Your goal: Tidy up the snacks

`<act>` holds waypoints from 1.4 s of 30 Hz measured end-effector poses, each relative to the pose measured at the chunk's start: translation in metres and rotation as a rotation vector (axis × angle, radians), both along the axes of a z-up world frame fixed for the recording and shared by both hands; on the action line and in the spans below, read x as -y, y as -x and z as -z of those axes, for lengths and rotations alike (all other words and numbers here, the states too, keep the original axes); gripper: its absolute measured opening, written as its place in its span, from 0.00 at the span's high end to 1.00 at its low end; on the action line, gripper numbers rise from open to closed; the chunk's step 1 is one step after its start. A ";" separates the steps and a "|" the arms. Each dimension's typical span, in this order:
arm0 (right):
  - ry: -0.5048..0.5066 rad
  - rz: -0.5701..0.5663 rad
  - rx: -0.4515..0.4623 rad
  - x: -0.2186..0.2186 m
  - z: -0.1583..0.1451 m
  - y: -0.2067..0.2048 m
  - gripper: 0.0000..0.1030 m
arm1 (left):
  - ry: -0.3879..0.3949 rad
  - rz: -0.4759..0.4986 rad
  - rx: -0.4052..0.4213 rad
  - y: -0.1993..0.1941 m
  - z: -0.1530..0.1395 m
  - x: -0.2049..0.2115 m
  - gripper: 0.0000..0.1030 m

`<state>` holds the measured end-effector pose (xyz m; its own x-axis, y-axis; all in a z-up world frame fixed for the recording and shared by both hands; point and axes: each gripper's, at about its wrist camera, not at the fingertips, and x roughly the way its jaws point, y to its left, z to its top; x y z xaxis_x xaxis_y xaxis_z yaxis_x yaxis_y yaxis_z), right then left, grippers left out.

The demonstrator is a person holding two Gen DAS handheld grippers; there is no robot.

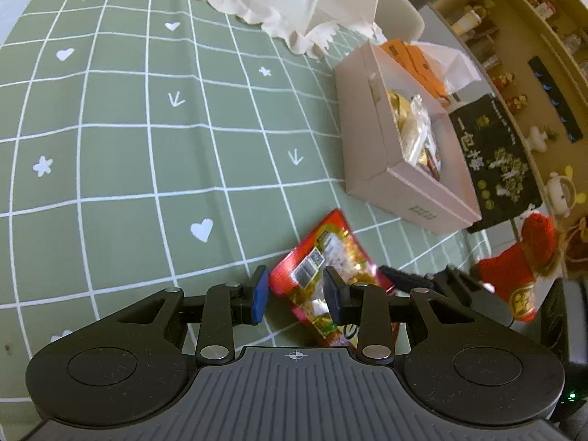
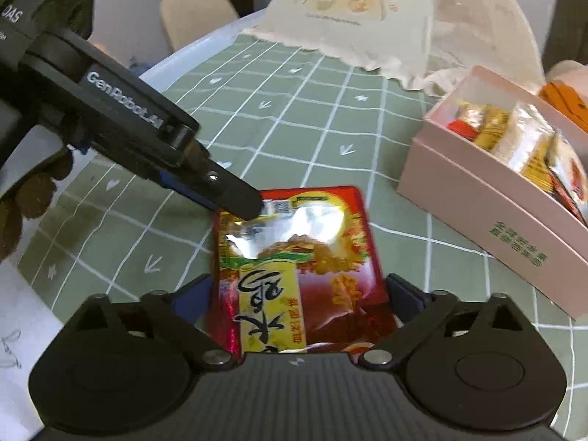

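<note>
A red snack packet [image 2: 294, 257] lies flat on the green checked table [image 2: 147, 228] between the widely spread blue pads of the right claw [image 2: 297, 297], which do not press it. The left claw [image 2: 242, 205] reaches in from the upper left, its tip at the packet's far corner. To the right stands a pink box [image 2: 488, 220] holding more snacks.

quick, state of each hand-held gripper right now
left hand-held gripper: partly open, over the red snack packet's far end, grip unclear.
right hand-held gripper: open wide, packet between its jaws, not pinched.
</note>
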<state>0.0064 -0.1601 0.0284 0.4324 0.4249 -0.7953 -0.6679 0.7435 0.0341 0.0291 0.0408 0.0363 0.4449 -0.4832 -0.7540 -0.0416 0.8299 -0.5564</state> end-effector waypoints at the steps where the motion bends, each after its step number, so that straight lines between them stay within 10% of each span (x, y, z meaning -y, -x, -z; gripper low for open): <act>1: 0.000 0.009 -0.005 0.002 -0.001 0.001 0.16 | 0.003 -0.002 0.007 0.001 -0.003 -0.001 0.65; 15: -0.004 0.232 0.176 0.056 -0.079 0.024 0.38 | -0.101 0.063 0.132 0.028 -0.039 0.008 0.65; 21: -0.050 0.394 0.421 0.078 -0.153 -0.043 0.13 | -0.153 0.144 0.200 0.023 -0.044 0.040 0.65; 24: -0.024 0.457 0.458 0.077 -0.147 -0.088 0.13 | -0.248 0.159 0.248 0.021 -0.034 0.059 0.65; 28: -0.049 0.482 0.288 0.081 -0.116 -0.107 0.14 | -0.372 0.153 0.265 0.026 -0.017 0.064 0.65; 34: 0.018 0.444 0.266 0.075 -0.067 -0.064 0.14 | -0.411 0.137 0.272 0.037 0.000 0.061 0.65; 42: -0.141 0.540 0.191 0.100 -0.056 -0.053 0.22 | -0.362 0.152 0.246 0.038 -0.005 0.063 0.65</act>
